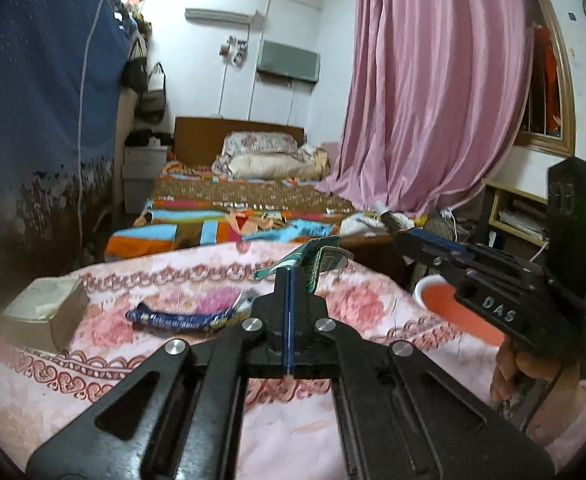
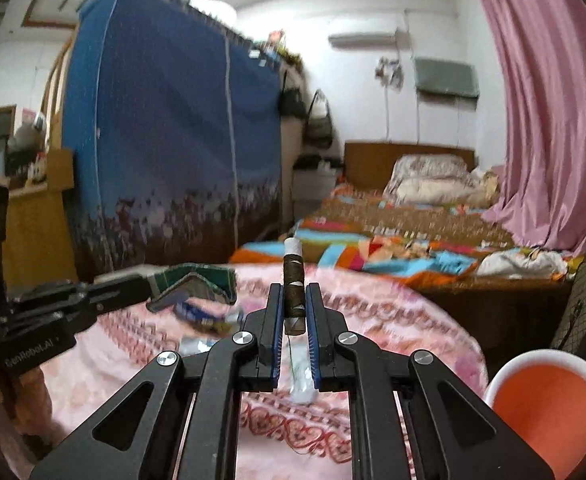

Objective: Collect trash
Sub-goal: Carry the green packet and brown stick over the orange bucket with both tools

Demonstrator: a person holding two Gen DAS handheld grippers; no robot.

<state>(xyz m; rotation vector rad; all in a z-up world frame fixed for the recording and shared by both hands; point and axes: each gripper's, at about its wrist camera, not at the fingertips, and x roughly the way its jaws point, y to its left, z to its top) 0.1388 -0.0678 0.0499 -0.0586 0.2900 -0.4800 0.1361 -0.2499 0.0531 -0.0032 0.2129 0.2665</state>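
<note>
A crumpled green-and-white foil wrapper (image 1: 309,258) is pinched flat between the pressed-together fingers of the left gripper (image 1: 289,276), above the pink floral cloth (image 1: 133,360). A brown thread spool (image 2: 294,288) is clamped upright in the right gripper (image 2: 294,300). The red-lined white bin (image 2: 549,400) lies low to the right, nearer the right gripper.

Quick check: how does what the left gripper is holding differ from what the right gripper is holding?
The left gripper pinches a flat, crumpled green wrapper at one edge, jaws fully together. The right gripper clamps a brown thread spool, a stiff cylinder standing upright, so its jaws stay slightly apart. The wrapper sticks out sideways; the spool rises above the fingertips. Both are lifted clear of the pink cloth.
</note>
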